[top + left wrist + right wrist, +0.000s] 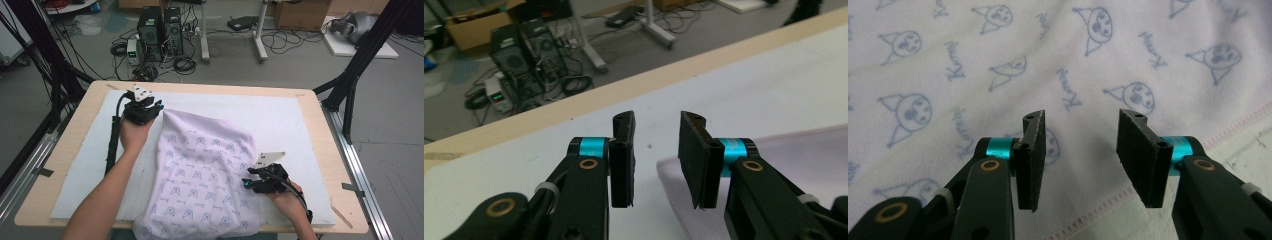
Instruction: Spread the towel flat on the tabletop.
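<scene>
High view: printed cloth (200,170) spread over white mat (280,120) on table (320,150), draped past near edge. Left gripper (150,107) at cloth's far left corner, right gripper (252,181) at its right edge.

Left gripper view: 2 jaws parted, nothing between, cloth corner just below.

Right gripper view: jaws released, gaping above cloth hem.
</scene>
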Available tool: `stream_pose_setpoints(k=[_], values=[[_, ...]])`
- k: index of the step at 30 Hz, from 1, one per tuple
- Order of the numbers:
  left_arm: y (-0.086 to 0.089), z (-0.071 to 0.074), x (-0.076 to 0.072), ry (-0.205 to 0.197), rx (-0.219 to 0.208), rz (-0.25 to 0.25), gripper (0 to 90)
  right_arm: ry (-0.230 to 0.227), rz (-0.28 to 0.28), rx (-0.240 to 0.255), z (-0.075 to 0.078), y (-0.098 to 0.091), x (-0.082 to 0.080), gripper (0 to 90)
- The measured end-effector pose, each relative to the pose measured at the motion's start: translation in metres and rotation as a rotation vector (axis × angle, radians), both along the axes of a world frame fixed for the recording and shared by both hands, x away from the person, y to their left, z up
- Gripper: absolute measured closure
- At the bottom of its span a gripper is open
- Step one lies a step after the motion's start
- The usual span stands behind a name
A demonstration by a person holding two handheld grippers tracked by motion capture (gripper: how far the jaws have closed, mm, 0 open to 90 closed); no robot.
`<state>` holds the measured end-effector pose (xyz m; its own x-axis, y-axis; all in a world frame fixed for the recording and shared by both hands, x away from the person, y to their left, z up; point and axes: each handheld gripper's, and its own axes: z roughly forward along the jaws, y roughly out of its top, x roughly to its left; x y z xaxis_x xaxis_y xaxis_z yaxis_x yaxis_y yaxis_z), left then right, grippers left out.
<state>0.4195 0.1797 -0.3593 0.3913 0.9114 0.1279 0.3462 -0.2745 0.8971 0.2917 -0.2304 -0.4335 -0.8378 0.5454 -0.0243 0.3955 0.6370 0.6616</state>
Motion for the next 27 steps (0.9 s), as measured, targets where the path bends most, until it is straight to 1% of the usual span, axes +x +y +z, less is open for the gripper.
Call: stream_pose_setpoints(k=[1,3,4,5,6,7,8,9,10,12,13,14,15,16,17,18,20,22,23,24,25,26,27], values=[[0.004,-0.001,-0.003,0.011,0.007,-0.016,67.5,0.002,0.002,0.003,0.000,0.001,0.000,54.4],[0.010,-0.007,-0.010,0.059,0.007,-0.073,66.7,0.004,0.003,0.000,-0.001,0.002,0.002,54.0],[0.012,-0.011,-0.014,0.077,0.019,-0.099,66.1,0.004,0.003,0.000,-0.001,0.002,0.004,54.0],[0.012,-0.015,-0.019,0.099,0.011,-0.125,66.1,0.008,-0.001,0.001,-0.001,0.002,0.004,54.0],[0.012,-0.020,-0.026,0.134,0.007,-0.161,65.5,0.006,-0.002,0.006,-0.001,0.001,0.004,54.0],[0.011,-0.023,-0.031,0.139,0.016,-0.180,64.5,0.006,-0.005,0.012,0.000,0.000,0.004,54.0],[0.008,-0.028,-0.041,0.154,0.031,-0.218,64.0,0.005,-0.008,0.015,0.001,-0.001,0.004,54.0],[0.007,-0.031,-0.048,0.160,0.033,-0.241,62.6,0.003,-0.009,0.022,0.003,-0.002,0.004,54.0],[0.005,-0.037,-0.060,0.163,0.035,-0.278,62.4,0.002,-0.008,0.023,0.004,-0.003,0.003,54.1],[0.003,-0.043,-0.076,0.185,0.053,-0.326,62.4,0.003,-0.002,0.032,0.007,-0.005,0.002,54.7],[0.003,-0.047,-0.089,0.176,0.059,-0.346,62.4,0.006,0.001,0.035,0.008,-0.005,0.002,54.8],[0.003,-0.049,-0.096,0.179,0.053,-0.354,62.4,0.005,0.006,0.031,0.009,-0.005,0.001,54.9],[0.004,-0.052,-0.105,0.181,0.044,-0.373,62.4,0.004,0.012,0.032,0.009,-0.005,0.000,55.1],[0.006,-0.054,-0.113,0.187,0.050,-0.385,62.6,0.005,0.018,0.031,0.009,-0.005,-0.002,55.4],[0.009,-0.059,-0.124,0.189,0.035,-0.401,62.5,0.008,0.027,0.027,0.009,-0.004,-0.003,55.4],[0.010,-0.060,-0.129,0.206,0.039,-0.414,62.2,0.012,0.035,0.024,0.009,-0.003,-0.006,55.4],[0.016,-0.065,-0.145,0.206,0.017,-0.440,61.0,0.020,0.054,0.033,0.009,-0.002,-0.011,55.4],[0.022,-0.069,-0.158,0.220,-0.001,-0.444,57.9,0.025,0.078,0.049,0.008,0.000,-0.018,55.4],[0.025,-0.072,-0.165,0.225,-0.002,-0.450,57.4,0.030,0.083,0.052,0.008,0.001,-0.022,55.5],[0.026,-0.075,-0.170,0.238,0.009,-0.453,57.4,0.037,0.099,0.048,0.006,0.003,-0.026,55.8],[0.027,-0.077,-0.172,0.251,0.018,-0.460,57.1,0.040,0.107,0.037,0.005,0.005,-0.028,55.9],[0.028,-0.080,-0.174,0.272,0.026,-0.464,56.5,0.046,0.109,0.030,0.004,0.006,-0.030,55.9],[0.028,-0.084,-0.174,0.292,0.044,-0.465,57.3,0.041,0.117,0.022,0.003,0.007,-0.030,55.8]])
